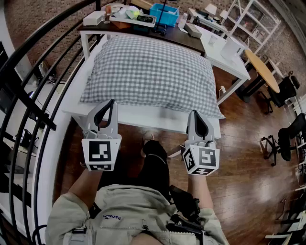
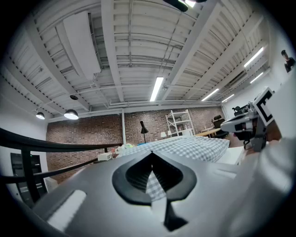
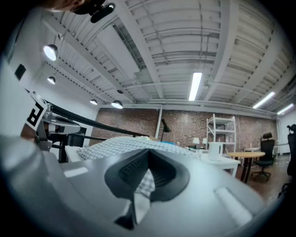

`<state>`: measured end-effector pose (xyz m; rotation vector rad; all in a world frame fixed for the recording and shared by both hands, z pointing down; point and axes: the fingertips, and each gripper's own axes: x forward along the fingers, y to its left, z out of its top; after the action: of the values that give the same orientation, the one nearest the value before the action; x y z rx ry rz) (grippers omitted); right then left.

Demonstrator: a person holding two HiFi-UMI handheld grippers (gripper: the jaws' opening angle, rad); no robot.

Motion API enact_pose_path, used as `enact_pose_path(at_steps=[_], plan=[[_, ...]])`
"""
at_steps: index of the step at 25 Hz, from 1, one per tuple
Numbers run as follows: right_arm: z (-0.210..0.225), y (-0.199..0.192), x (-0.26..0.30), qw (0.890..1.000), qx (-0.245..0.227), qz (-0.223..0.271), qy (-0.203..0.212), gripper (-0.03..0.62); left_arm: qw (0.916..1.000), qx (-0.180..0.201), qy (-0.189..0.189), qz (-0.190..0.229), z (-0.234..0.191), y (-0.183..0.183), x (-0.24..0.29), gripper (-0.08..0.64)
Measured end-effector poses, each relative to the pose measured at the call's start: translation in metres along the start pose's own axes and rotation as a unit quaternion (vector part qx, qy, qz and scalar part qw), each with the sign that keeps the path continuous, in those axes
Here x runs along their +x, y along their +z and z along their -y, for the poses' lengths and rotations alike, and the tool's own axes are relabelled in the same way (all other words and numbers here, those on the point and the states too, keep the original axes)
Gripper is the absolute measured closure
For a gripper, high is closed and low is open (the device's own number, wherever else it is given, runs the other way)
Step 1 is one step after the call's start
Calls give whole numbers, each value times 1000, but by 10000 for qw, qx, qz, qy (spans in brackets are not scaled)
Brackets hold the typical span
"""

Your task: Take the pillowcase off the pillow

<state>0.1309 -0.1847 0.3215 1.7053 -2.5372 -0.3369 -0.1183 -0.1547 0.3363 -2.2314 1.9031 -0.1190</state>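
Note:
A pillow in a grey-and-white checked pillowcase point(image 1: 153, 67) lies flat on a white table point(image 1: 143, 117). My left gripper point(image 1: 112, 102) is shut, its tip at the pillow's near left edge. My right gripper point(image 1: 193, 112) is shut too, its tip at the near right edge. In the left gripper view the jaws point(image 2: 151, 153) meet at the tip, with checked cloth point(image 2: 185, 147) showing beyond them. The right gripper view shows its closed jaws point(image 3: 148, 152) level with the pillow point(image 3: 120, 146). I cannot tell whether either tip pinches the cloth.
A dark desk behind the pillow carries a blue bin point(image 1: 163, 13) and small boxes. A black railing point(image 1: 28, 95) curves along the left. A round wooden table point(image 1: 263, 69), office chairs and white shelves stand at the right. The person's legs are below the table edge.

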Motion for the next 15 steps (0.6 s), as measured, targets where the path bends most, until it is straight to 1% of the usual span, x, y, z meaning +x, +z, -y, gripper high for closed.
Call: enact_pose_path(at_steps=[4, 8, 12, 15], plan=[[-2, 27, 25, 9996, -158, 151, 183, 589, 9996, 230, 133, -103, -24, 13, 17, 557], [-15, 62, 68, 9977, -388, 376, 413, 589, 9981, 335, 375, -347, -70, 12, 34, 557], [-40, 79, 111, 9946, -522, 368, 817, 589, 9960, 123, 654, -604, -121, 1, 44, 557], [-62, 84, 141, 9919, -437, 316, 1147, 589, 9946, -14, 757, -712, -146, -3, 55, 557]])
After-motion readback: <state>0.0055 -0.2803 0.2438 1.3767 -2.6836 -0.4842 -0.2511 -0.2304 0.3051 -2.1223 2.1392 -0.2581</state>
